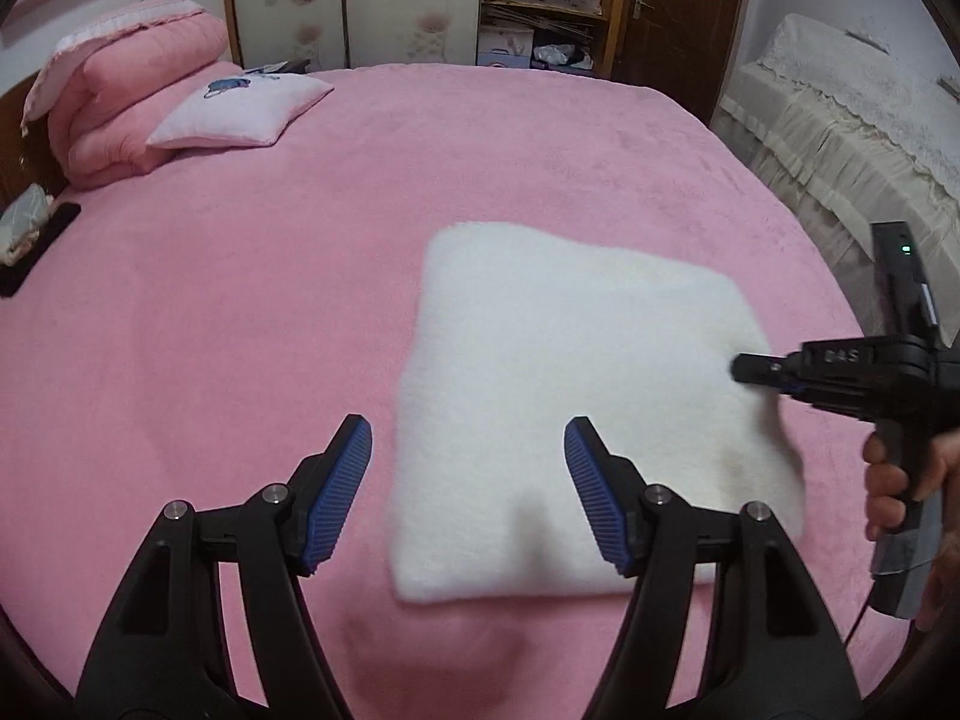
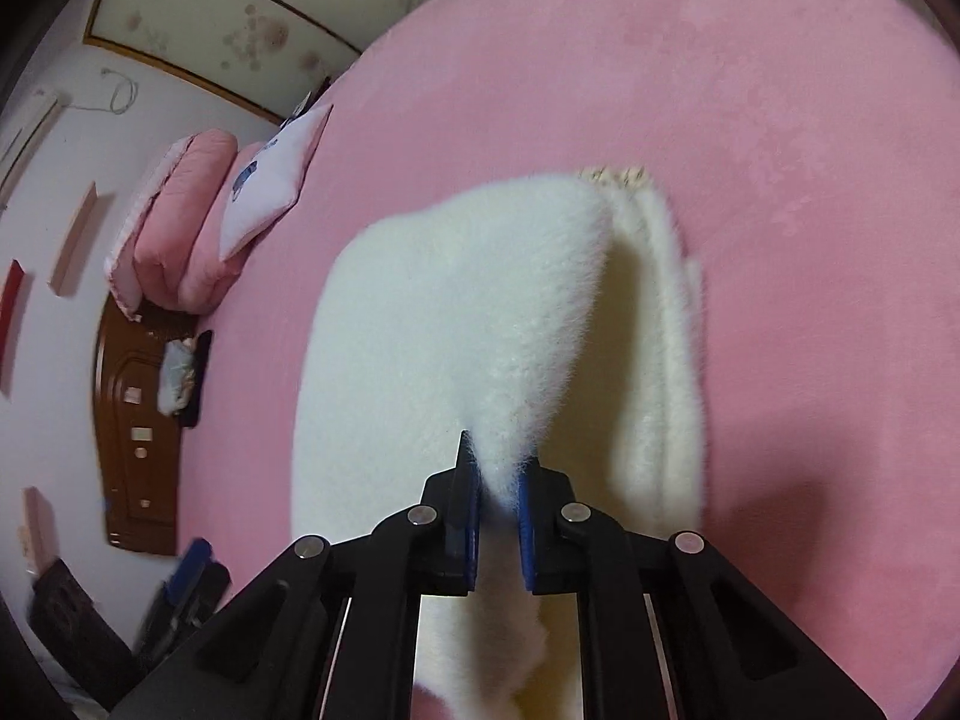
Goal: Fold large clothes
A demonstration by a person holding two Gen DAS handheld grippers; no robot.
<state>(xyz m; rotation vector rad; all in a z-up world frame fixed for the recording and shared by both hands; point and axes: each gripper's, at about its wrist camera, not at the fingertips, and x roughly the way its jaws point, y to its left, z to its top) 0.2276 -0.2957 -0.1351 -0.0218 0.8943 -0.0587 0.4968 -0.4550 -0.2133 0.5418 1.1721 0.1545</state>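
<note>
A fluffy white garment (image 1: 570, 360) lies folded into a thick square on the pink bed (image 1: 240, 300). My left gripper (image 1: 468, 426) hangs above its near left corner, open, with nothing between the blue pads (image 1: 342, 480). My right gripper (image 1: 739, 369), held by a hand (image 1: 888, 480), reaches in over the garment's right edge. In the right wrist view the right gripper (image 2: 498, 462) is shut on a raised fold of the white garment (image 2: 450, 312), which lifts into a peak above the layers lying on the pink bed (image 2: 780, 120).
A folded pink quilt (image 1: 138, 78) and a pale pillow (image 1: 240, 108) sit at the bed's far left corner. A dark flat object (image 1: 36, 246) lies at the left edge. A wardrobe (image 1: 360, 0), a brown door (image 1: 678, 12) and cloth-covered furniture (image 1: 840, 120) stand beyond.
</note>
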